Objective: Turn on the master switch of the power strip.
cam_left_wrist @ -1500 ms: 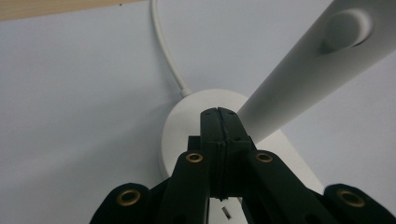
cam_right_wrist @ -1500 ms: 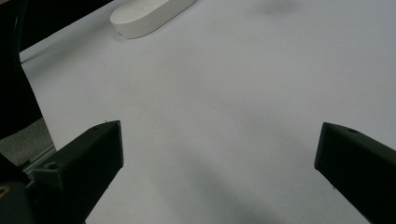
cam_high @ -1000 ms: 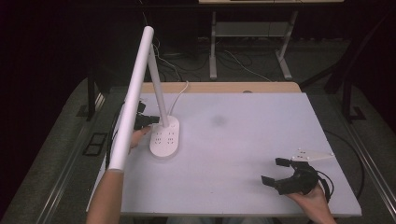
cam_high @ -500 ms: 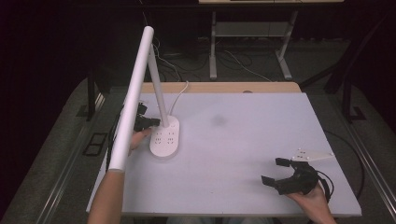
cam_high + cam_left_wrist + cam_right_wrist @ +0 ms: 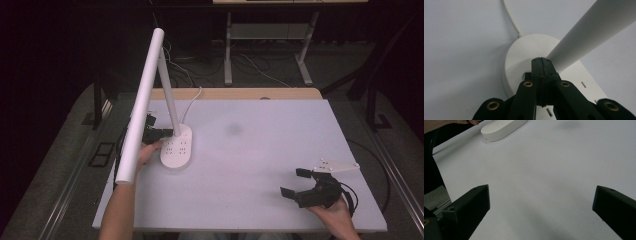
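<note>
My left gripper (image 5: 541,65), jaws pressed together, touched the lamp base (image 5: 177,148) near the worktop's left edge, probably pressing its switch; right gripper (image 5: 300,185) waited wide.

Both grippers are black plastic: the left gripper (image 5: 541,61) shows brass-ringed screw holes along its linkage, and the right gripper (image 5: 295,183) carries a grey three-cornered plate (image 5: 335,166).
</note>
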